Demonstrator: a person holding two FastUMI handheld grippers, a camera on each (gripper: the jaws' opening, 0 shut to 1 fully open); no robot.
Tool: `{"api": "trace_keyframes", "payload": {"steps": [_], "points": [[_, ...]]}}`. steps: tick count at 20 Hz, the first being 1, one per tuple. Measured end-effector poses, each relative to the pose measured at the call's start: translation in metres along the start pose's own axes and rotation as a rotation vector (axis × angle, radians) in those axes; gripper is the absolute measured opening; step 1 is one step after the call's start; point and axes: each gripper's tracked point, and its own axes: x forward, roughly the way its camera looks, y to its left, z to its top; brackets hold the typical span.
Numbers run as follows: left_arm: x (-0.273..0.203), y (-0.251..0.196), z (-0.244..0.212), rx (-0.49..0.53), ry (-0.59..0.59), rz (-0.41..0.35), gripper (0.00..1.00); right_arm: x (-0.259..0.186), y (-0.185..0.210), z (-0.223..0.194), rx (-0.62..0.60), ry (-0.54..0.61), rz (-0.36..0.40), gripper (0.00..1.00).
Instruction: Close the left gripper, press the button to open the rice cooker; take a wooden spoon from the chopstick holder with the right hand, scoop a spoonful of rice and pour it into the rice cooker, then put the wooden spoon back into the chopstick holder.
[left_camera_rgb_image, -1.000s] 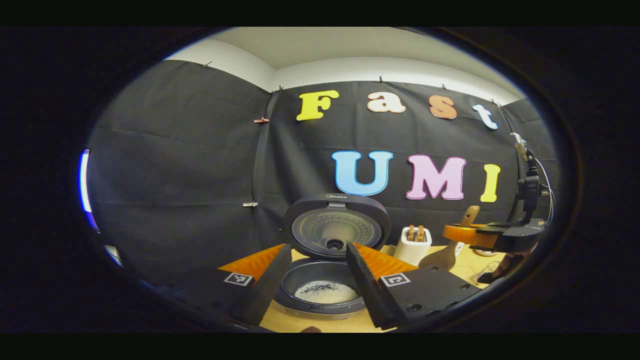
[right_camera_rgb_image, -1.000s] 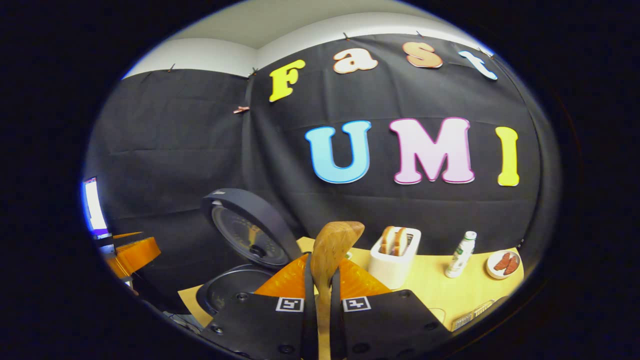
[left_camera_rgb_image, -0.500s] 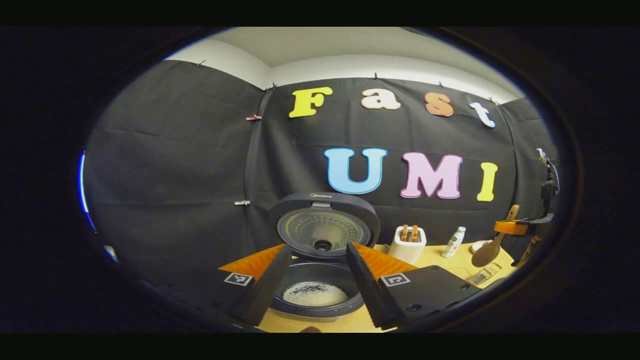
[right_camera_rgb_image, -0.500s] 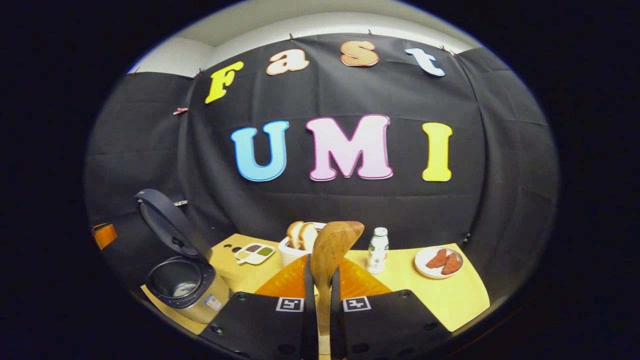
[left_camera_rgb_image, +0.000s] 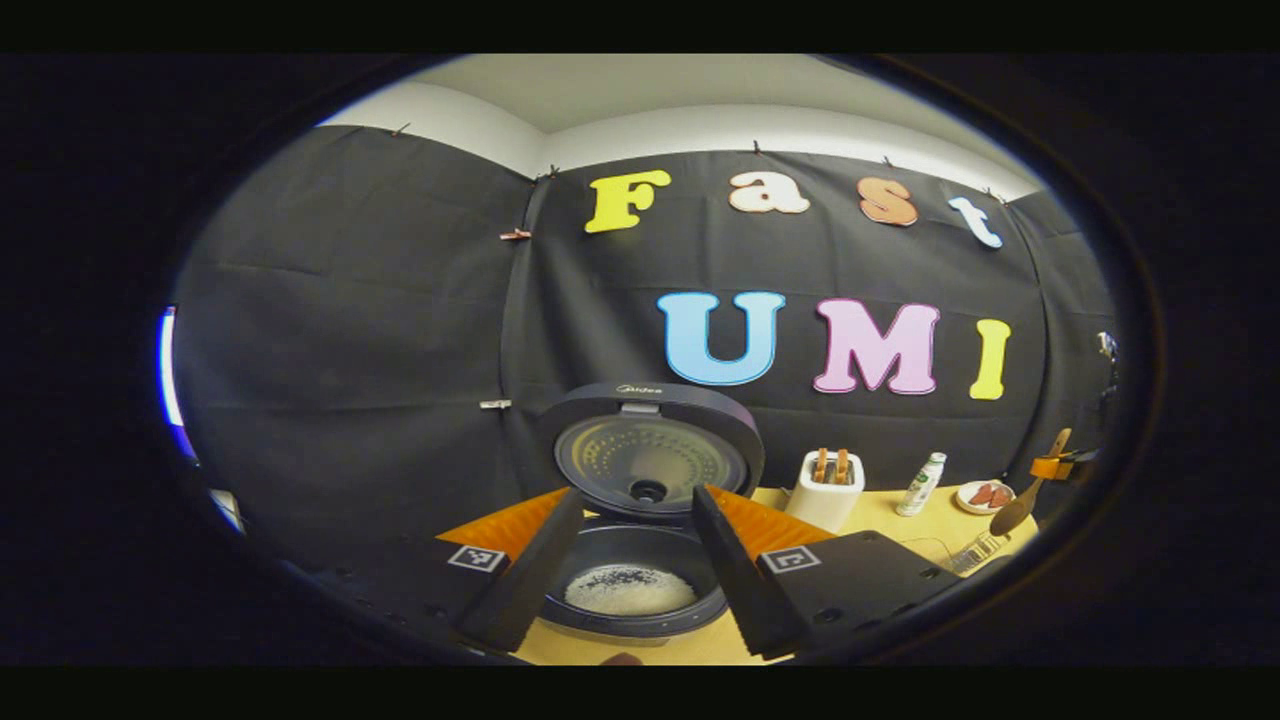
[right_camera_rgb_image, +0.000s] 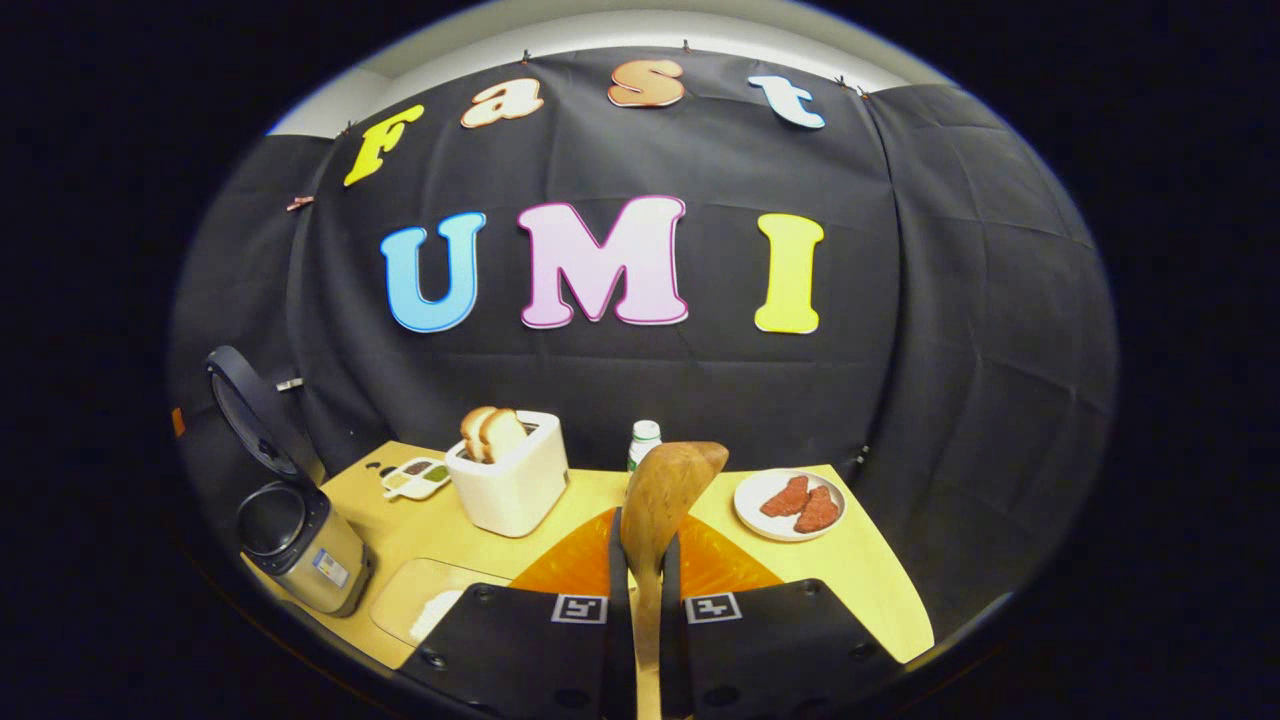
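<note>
The right gripper (right_camera_rgb_image: 640, 600) is clamping the wooden spoon (right_camera_rgb_image: 660, 490) by its handle, both fingers pressing on it, the bowl standing upright at 12 o'clock from the fingers and looking empty. Rice is already lying in the pot of the rice cooker (left_camera_rgb_image: 640, 590), so the step in hand is, by my judgement, carrying the spoon back to the chopstick holder. I am not making out the holder with any certainty; the small wire object at the desk's (right_camera_rgb_image: 860, 580) near right edge in the left gripper view may be it.

To do this well, the hand should be keeping the spoon vertical and the grip firm, bringing it over the holder's mouth before lowering, so the handle end is entering straight down rather than knocking the rim. The spoon's handle is long, so a tilt could tip a light holder.

The left gripper (left_camera_rgb_image: 625, 560) is hanging with its jaws wide, holding nothing, the cooker lying between its fingers at 12 o'clock with its lid (left_camera_rgb_image: 650, 450) standing open.

Counting: one rice cooker, one wooden spoon, one white toaster (right_camera_rgb_image: 510, 485) carrying two slices of bread, one small bottle (right_camera_rgb_image: 645, 440), one plate (right_camera_rgb_image: 790, 505) bearing two reddish pieces, one small divided dish (right_camera_rgb_image: 415, 475), and one shallow tray (right_camera_rgb_image: 420, 605) with something white in it at 9 o'clock from the right gripper.
</note>
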Motion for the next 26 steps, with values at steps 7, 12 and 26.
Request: {"api": "trace_keyframes", "payload": {"steps": [7, 12, 26], "points": [[-0.006, -0.009, 0.005, 0.005, 0.003, 0.015, 0.78, 0.02, -0.036, -0.058, 0.002, 0.127, -0.05, 0.13], [-0.01, -0.014, 0.007, 0.015, -0.002, 0.01, 0.78, 0.008, -0.041, -0.083, -0.008, 0.181, -0.056, 0.13], [-0.025, -0.013, 0.02, 0.014, -0.035, 0.0, 0.78, -0.015, -0.068, -0.102, 0.009, 0.214, -0.163, 0.37]]}}
